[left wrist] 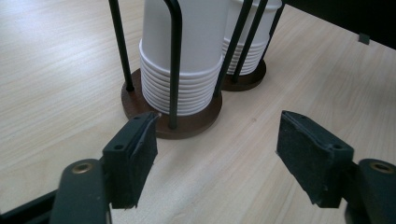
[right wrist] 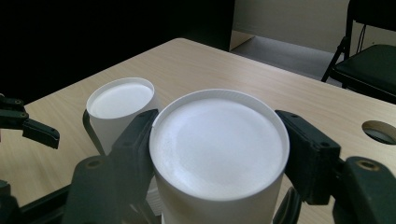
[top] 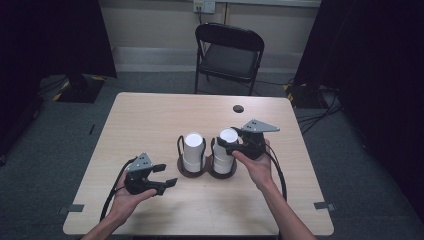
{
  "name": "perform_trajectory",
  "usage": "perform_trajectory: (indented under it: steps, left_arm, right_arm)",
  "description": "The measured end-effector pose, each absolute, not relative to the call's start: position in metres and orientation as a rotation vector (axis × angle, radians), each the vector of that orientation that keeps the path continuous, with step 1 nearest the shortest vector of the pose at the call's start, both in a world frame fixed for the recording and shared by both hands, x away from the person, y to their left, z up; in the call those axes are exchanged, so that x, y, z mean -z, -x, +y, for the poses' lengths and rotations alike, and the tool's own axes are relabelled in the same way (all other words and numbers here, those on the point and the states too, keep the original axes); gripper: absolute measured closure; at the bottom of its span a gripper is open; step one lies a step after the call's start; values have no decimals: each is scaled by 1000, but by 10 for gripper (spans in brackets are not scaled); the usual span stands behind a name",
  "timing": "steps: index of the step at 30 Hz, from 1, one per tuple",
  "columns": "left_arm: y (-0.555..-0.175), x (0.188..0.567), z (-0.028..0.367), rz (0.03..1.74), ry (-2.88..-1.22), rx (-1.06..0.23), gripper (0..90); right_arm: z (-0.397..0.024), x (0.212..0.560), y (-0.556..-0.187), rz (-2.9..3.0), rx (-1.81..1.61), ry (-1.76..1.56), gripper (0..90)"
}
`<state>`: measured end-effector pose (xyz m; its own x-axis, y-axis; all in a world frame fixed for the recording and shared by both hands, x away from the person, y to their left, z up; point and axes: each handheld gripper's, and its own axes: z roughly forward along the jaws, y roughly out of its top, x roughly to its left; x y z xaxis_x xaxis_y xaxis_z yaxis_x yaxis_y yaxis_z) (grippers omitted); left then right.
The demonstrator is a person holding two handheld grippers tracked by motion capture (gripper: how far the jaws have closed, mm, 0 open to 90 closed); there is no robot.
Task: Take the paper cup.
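Note:
Two stacks of upturned white paper cups stand in black wire holders on brown round bases at the middle of the table. My right gripper (top: 227,141) (right wrist: 217,123) is shut on the top cup (right wrist: 217,154) of the right stack (top: 222,161), its pads pressed against both sides just under the rim. The left stack (top: 193,146) (left wrist: 187,60) (right wrist: 120,100) stands beside it, untouched. My left gripper (top: 167,175) (left wrist: 217,140) is open and holds nothing, low over the table just short of the left holder's base (left wrist: 187,125). The right stack (left wrist: 252,51) shows behind.
The wooden table (top: 150,120) has a round cable hole (top: 238,108) (right wrist: 380,132) at its far side. A black folding chair (top: 230,50) stands beyond the table. Dark curtains hang on both sides. Bare tabletop lies left and right of the holders.

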<state>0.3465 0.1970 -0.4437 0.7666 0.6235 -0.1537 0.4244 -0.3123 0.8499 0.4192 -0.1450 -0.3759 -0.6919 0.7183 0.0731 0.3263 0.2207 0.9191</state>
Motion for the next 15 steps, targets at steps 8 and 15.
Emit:
perform_trajectory:
  steps: [8,15]
  left_arm:
    - [-346,442,196,774,-1943,-251,229]
    - [-344,442,194,769,-1938,-260,202]
  right_arm:
    - [-146,372,-418,2122,-1476,-971,339]
    - [-147,367,-416,2119,-1481,-953,339]
